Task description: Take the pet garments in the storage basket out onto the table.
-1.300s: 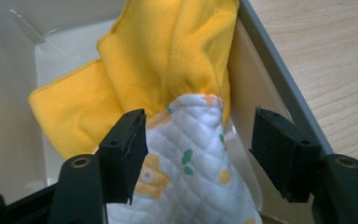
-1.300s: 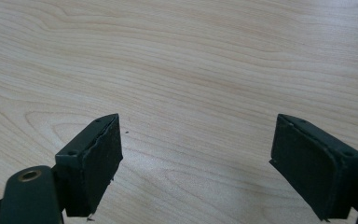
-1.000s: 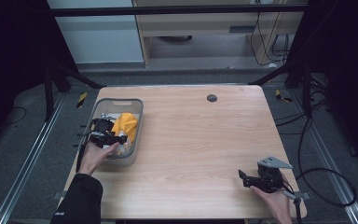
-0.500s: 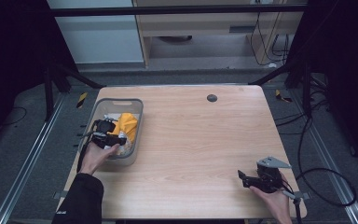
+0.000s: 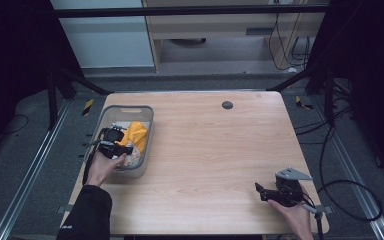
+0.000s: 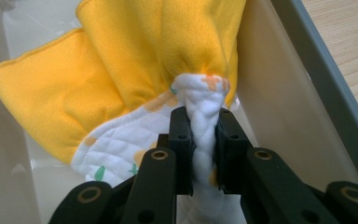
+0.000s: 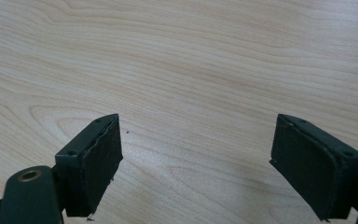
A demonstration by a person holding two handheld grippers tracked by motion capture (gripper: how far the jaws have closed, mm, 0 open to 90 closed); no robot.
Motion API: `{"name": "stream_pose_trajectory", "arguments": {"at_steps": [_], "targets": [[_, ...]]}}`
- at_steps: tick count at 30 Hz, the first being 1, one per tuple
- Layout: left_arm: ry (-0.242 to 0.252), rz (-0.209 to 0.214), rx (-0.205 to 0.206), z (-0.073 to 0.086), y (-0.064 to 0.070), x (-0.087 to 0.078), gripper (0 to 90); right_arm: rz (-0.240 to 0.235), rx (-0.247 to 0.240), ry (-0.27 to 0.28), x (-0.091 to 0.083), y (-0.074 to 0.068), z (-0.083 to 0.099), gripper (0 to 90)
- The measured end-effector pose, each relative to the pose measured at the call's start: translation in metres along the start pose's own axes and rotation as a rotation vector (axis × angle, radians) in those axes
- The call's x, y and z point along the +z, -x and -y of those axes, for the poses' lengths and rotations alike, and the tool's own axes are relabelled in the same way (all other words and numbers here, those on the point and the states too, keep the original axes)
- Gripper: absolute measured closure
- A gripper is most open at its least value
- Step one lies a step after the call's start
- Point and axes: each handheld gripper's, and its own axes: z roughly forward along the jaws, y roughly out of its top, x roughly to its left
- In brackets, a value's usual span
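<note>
Cloth (image 6: 135,79), yellow with a white quilted side, sits in the grey bin (image 5: 111,116) at nine o'clock on the tabletop (image 5: 205,150), its white fold pinched between the left gripper's (image 6: 204,140) fingers (image 6: 182,140). Right gripper (image 7: 196,163) hovers over bare wood at five o'clock, fingers spread wide.

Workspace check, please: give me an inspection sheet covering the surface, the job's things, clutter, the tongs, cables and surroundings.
Surface: light wood table, with a small dark round spot near its far edge.
Job's things: grey bin at the table's left side; a yellow cloth with a white quilted printed side lies bunched inside it.
Clutter: nothing seen.
Tongs: left tongs are shut on a fold of the cloth, inside the bin; right tongs are open over bare wood near the table's front right corner.
Cables: one trails from the right tongs and loops on the floor; more hang at far right.
Surroundings: grey floor, metal rails, dark frame posts, pale cabinets behind.
</note>
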Motion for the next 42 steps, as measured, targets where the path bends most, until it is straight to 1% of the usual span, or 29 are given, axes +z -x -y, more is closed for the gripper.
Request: {"name": "stream_pose_trajectory", "arguments": {"at_steps": [8,12,13,14,15,17,22,23,27,29,34,35,36,37,42], "targets": [[0.009,0.005,0.006,0.001,-0.004,-0.007,80.4,0.003,-0.005,-0.002,0.000,0.000,0.000,16.0],[0.014,-0.009,0.015,0.001,-0.005,-0.013,80.7,0.005,-0.003,-0.002,0.000,0.000,0.000,16.0],[0.023,-0.013,0.017,0.001,-0.005,-0.017,80.8,0.007,0.000,0.001,0.000,0.000,0.000,16.0],[0.023,-0.013,0.017,0.001,-0.005,-0.017,80.8,0.007,0.000,0.001,0.000,0.000,0.000,16.0],[0.034,-0.019,0.019,0.001,-0.006,-0.021,80.9,0.010,-0.009,0.007,0.000,0.001,0.000,16.0],[0.040,-0.019,0.019,0.001,-0.006,-0.023,80.9,0.008,-0.002,0.004,-0.001,0.001,0.000,16.0],[0.059,-0.019,0.032,0.001,-0.006,-0.030,81.0,0.016,-0.009,0.014,-0.001,0.001,0.000,16.0],[0.074,-0.024,0.033,0.000,-0.006,-0.033,81.0,0.016,-0.006,0.020,-0.001,0.001,0.000,16.0],[0.085,-0.025,0.041,0.000,-0.005,-0.039,81.0,0.016,-0.009,0.020,-0.001,0.001,0.000,15.7],[0.101,-0.028,0.042,-0.001,-0.005,-0.044,81.0,0.017,-0.011,0.021,-0.001,0.001,0.000,15.6],[0.117,-0.033,0.045,-0.002,-0.005,-0.052,81.1,0.016,-0.010,0.023,-0.001,0.001,0.000,15.7],[0.126,-0.038,0.051,-0.003,-0.006,-0.056,81.1,0.013,0.001,0.023,-0.002,0.001,0.000,15.8],[0.126,-0.038,0.051,-0.003,-0.006,-0.056,81.1,0.013,0.001,0.023,-0.002,0.001,0.000,15.8],[0.134,-0.034,0.050,-0.004,-0.006,-0.059,81.1,0.016,-0.007,0.027,-0.002,0.002,0.000,15.8],[0.146,-0.036,0.056,-0.005,-0.005,-0.067,81.2,0.017,-0.007,0.030,-0.002,0.002,0.000,15.8]]}}
